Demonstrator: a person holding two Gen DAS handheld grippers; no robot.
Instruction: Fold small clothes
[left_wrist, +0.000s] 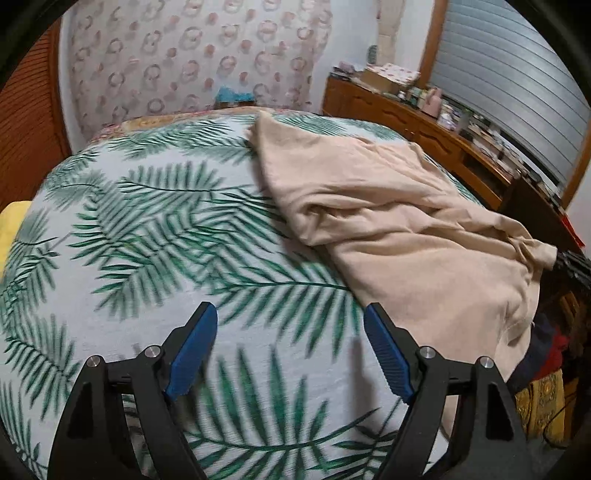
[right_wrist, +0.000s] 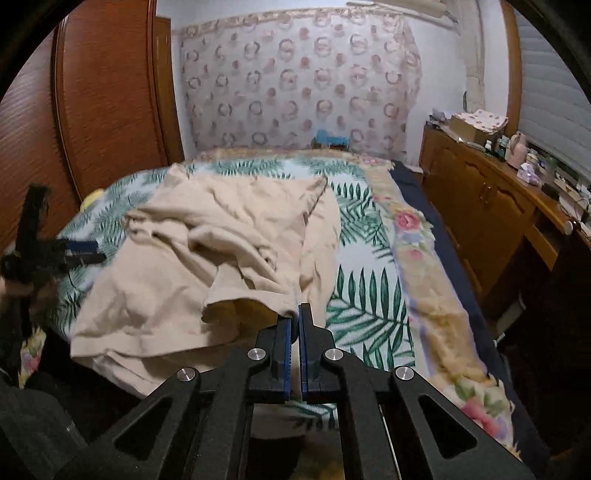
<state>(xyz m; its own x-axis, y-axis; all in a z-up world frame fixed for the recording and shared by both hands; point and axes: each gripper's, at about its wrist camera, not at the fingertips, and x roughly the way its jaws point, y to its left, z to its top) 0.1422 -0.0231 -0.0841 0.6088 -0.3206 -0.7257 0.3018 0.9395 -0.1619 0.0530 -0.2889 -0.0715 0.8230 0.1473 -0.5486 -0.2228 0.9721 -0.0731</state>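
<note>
A beige shirt lies crumpled on the bed, on the leaf-print cover, reaching down to the near edge. The right gripper is squeezed tight on a bit of the shirt's hem, just above that near edge; the pinched cloth lifts into a small fold. The left gripper has its jaws wide apart with nothing between them, over bare cover beside the shirt. In the right view it looks blurry, perhaps touching the shirt's left side.

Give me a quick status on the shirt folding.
Right gripper shut on beige shirt sleeve edge. Left gripper open, empty, over the bedspread. Shirt crumpled, unfolded. Nothing blocking.
</note>
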